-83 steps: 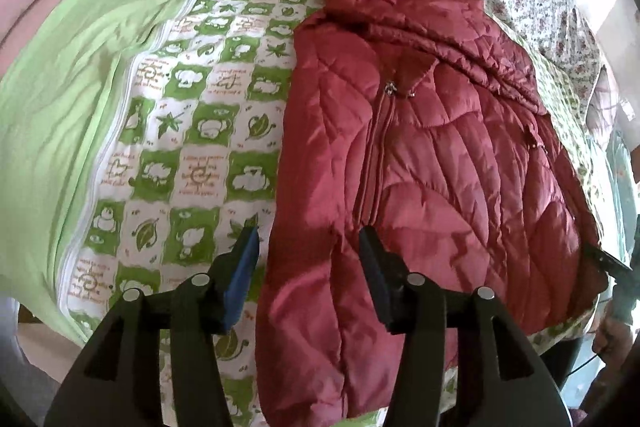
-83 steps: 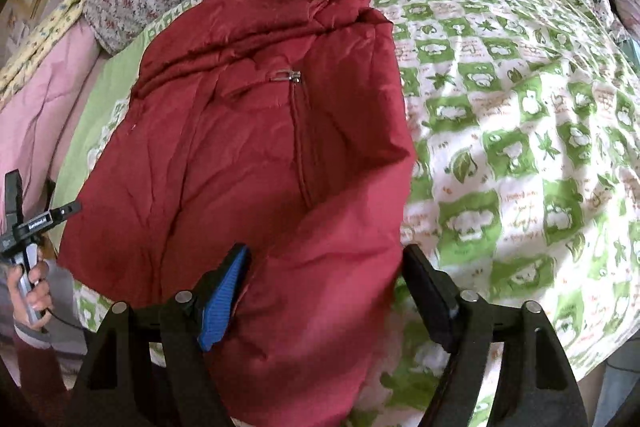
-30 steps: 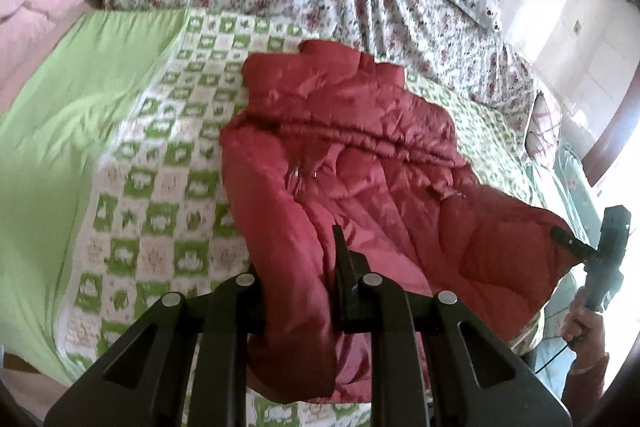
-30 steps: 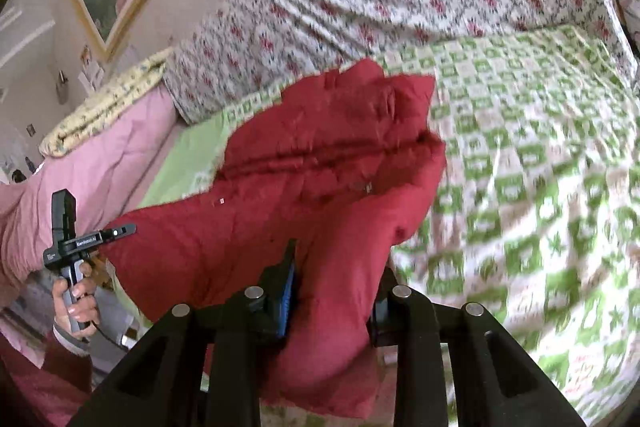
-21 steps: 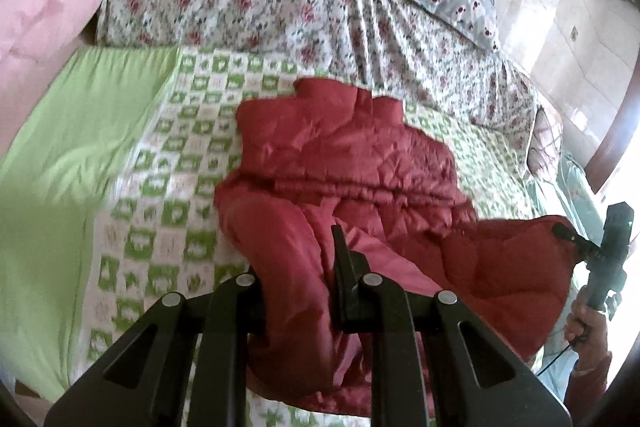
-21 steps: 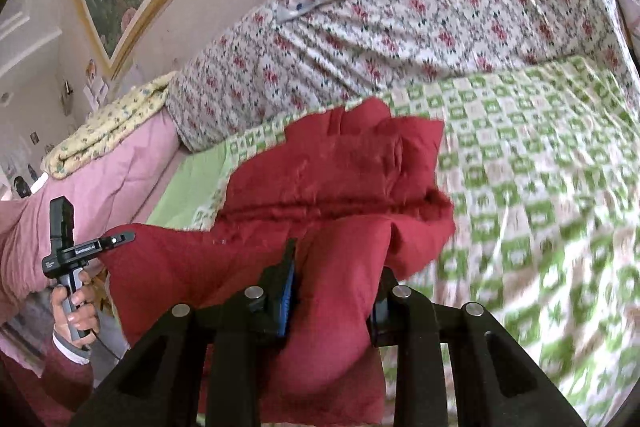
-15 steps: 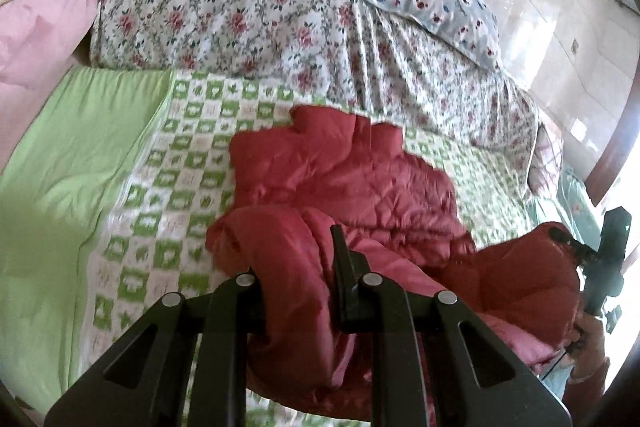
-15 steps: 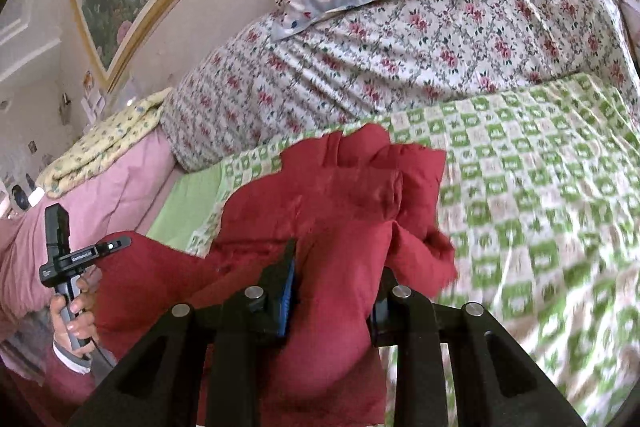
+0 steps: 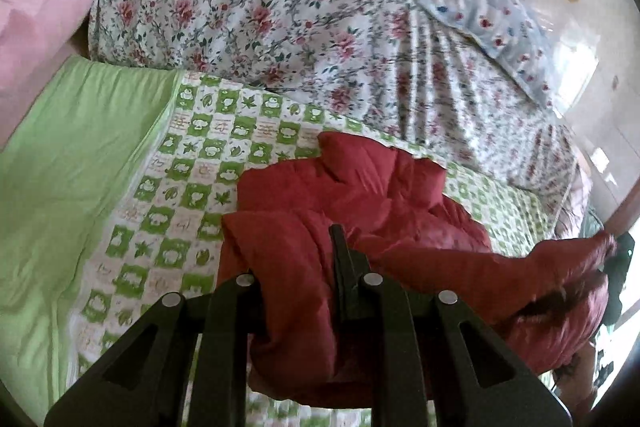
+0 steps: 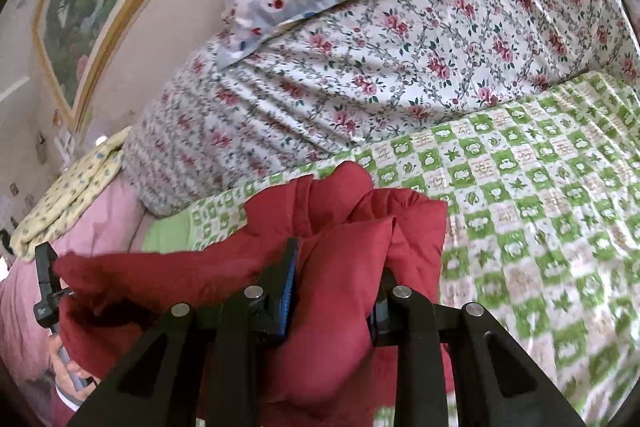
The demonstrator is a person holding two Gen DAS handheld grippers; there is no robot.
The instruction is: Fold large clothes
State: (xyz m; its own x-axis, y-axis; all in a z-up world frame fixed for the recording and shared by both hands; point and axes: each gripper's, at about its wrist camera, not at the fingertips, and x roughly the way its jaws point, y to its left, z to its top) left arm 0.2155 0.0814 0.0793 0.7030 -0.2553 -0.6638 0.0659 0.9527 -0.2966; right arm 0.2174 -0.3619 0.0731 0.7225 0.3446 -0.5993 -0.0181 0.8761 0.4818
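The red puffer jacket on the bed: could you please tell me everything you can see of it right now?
The red puffer jacket is quilted, padded and slightly shiny, bunched into folds. Its far part with the collar rests on the green-and-white checked bedcover; the near edge is lifted. The left tool and the right tool are each shut on a thick fold of it, and the fabric sags between them.

The red puffer jacket is quilted cloth with a faint sheen, puffy and creased. The green-and-white checked bedspread is matt printed cloth, as is the floral quilt. The left gripper and right gripper are matt black plastic with shiny metal pins. The picture frame looks like glossy wood.
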